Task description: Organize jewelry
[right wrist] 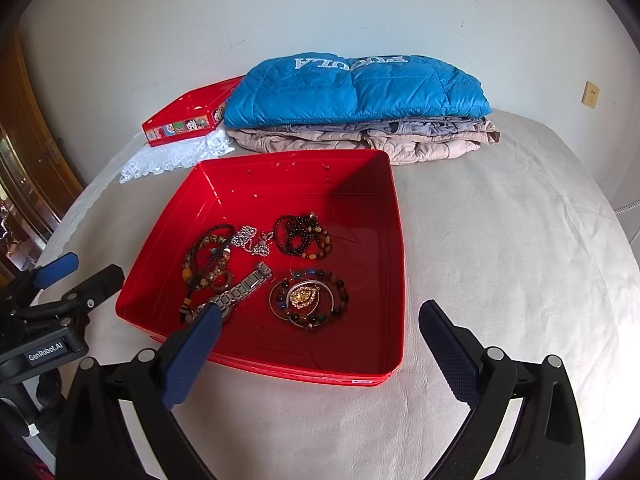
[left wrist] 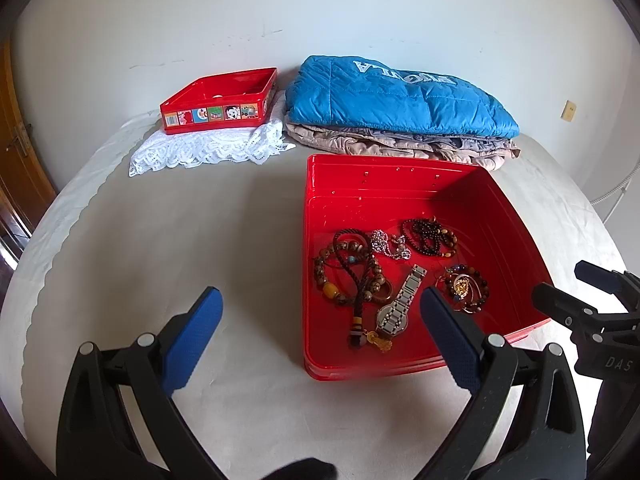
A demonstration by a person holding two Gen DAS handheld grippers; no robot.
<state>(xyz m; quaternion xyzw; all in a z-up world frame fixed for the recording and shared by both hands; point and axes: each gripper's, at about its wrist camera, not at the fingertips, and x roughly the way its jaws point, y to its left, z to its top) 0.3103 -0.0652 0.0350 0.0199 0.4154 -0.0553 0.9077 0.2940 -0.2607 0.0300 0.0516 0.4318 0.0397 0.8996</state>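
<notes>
Jewelry lies heaped in the big red tray on the bed: a metal watch, a dark bead strand, and a bead bracelet with a gold pendant. Both tongs, the left gripper and the right gripper, gape wide and empty near its front edge. Far left, a small red tin sits on white lace, beside a folded blue jacket.

- We see the jewelry in the near tray.
- Far left, a tin sits on lace.
- Far right lie folded jackets.
</notes>
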